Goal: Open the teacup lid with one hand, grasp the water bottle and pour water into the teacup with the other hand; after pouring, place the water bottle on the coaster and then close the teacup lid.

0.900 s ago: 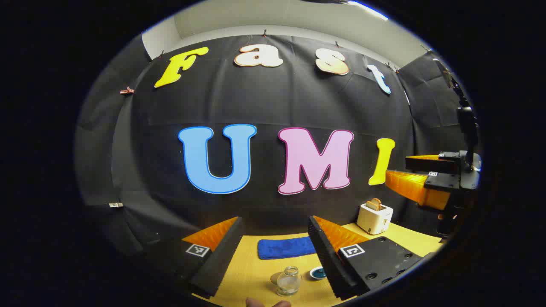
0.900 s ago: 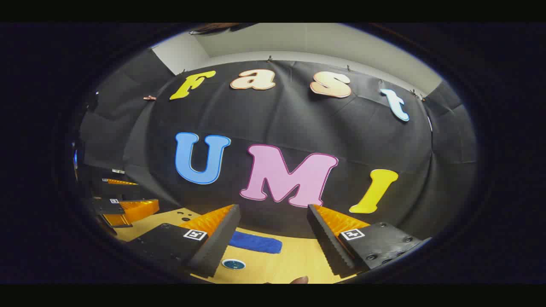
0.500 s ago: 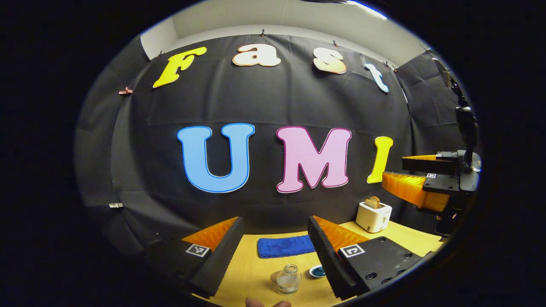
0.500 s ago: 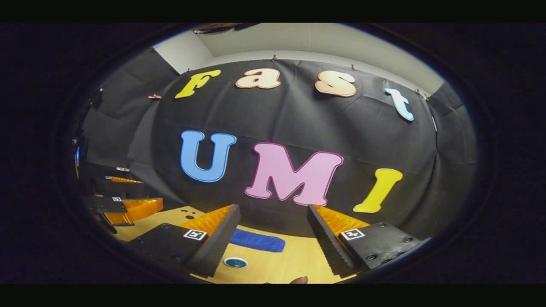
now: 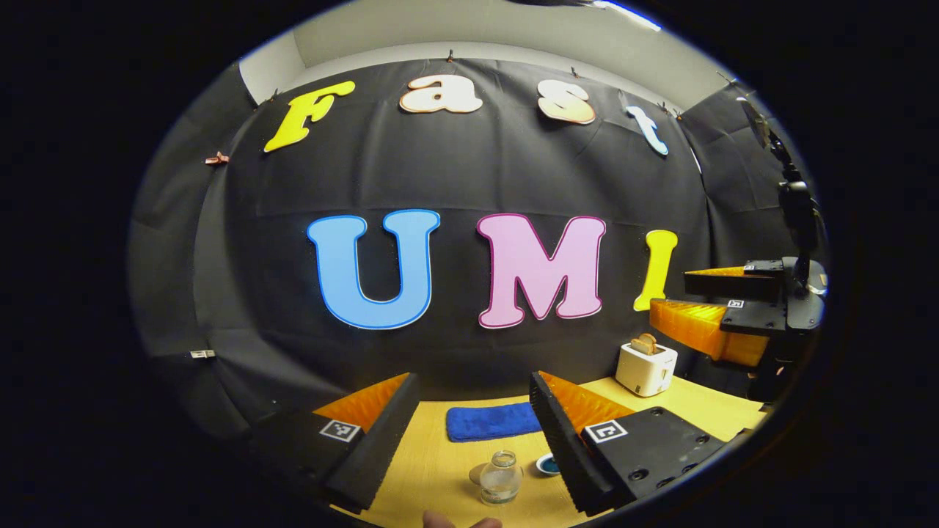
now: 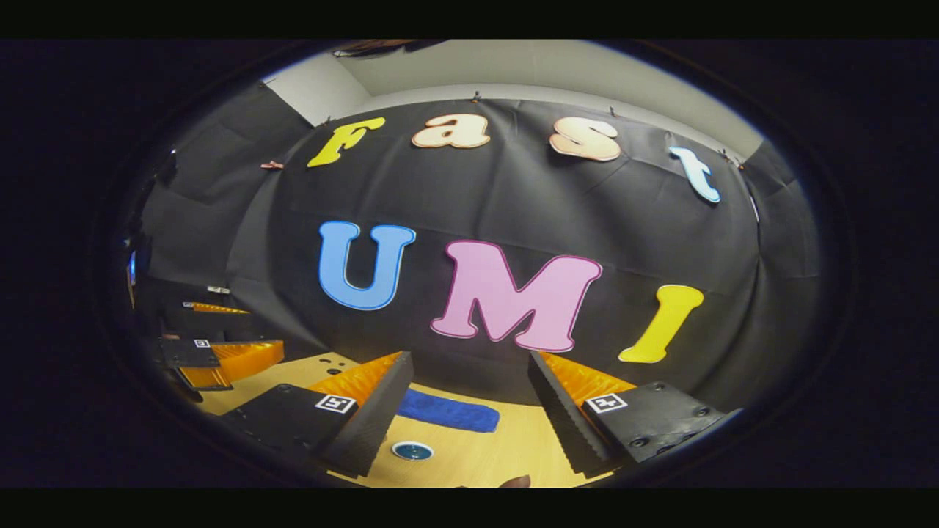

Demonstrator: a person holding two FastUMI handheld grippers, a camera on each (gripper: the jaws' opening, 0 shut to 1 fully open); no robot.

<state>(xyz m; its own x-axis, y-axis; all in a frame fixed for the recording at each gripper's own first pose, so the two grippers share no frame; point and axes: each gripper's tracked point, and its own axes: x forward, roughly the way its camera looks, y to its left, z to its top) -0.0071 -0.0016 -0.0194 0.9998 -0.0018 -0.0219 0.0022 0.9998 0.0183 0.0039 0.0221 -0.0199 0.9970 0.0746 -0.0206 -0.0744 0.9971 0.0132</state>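
In the left gripper view we see our left tongs (image 5: 473, 411) spread wide above the counter (image 5: 433, 469), holding nothing. Between their fingers, low on the counter, stands a small clear glass jar (image 5: 501, 478), upright, its mouth uncovered; a round disc (image 5: 478, 474) lies just beside it on its left, half hidden. A blue coaster (image 5: 546, 463) sits near the jar's right, partly behind the right finger. A blue cloth (image 5: 491, 422) lies farther back, and a white toaster (image 5: 645, 367) stands off to the right. At the right edge the right tongs (image 5: 678, 297) hang above the counter, spread apart and empty.

In the right gripper view the right tongs (image 6: 469, 400) are spread, with the coaster (image 6: 411, 450) and cloth (image 6: 449, 414) between their fingers. The left tongs (image 6: 220, 334) show at the left, also apart.
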